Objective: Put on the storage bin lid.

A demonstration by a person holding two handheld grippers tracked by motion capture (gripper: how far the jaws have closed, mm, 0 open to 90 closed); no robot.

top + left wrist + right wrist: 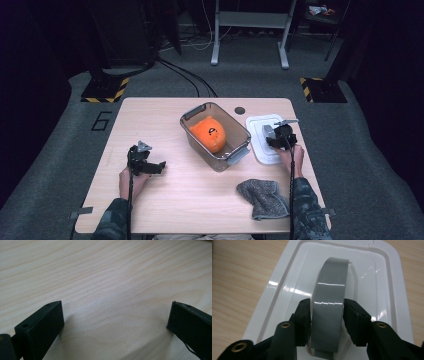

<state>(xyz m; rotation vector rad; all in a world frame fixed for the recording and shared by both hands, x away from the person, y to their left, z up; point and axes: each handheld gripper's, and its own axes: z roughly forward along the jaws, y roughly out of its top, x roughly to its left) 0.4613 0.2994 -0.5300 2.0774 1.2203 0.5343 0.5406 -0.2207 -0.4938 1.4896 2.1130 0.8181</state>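
A white lid [256, 131] lies flat on the table to the right of a clear bin [235, 150]. An orange plush toy [210, 132] sits inside the bin. My right gripper [277, 137] is over the lid. In the right gripper view its pads press both sides of the arched grey handle [332, 285] on the lid [287, 282], so the right gripper [327, 307] is shut on it. My left gripper [159, 166] rests low at the table's left. Its jaws [116, 315] stand wide open over bare wood with nothing between them.
A grey cloth [262, 197] lies crumpled near the front right edge of the wooden table [165, 120]. A small dark round spot [240, 110] is behind the bin. The bin has grey latches at its ends.
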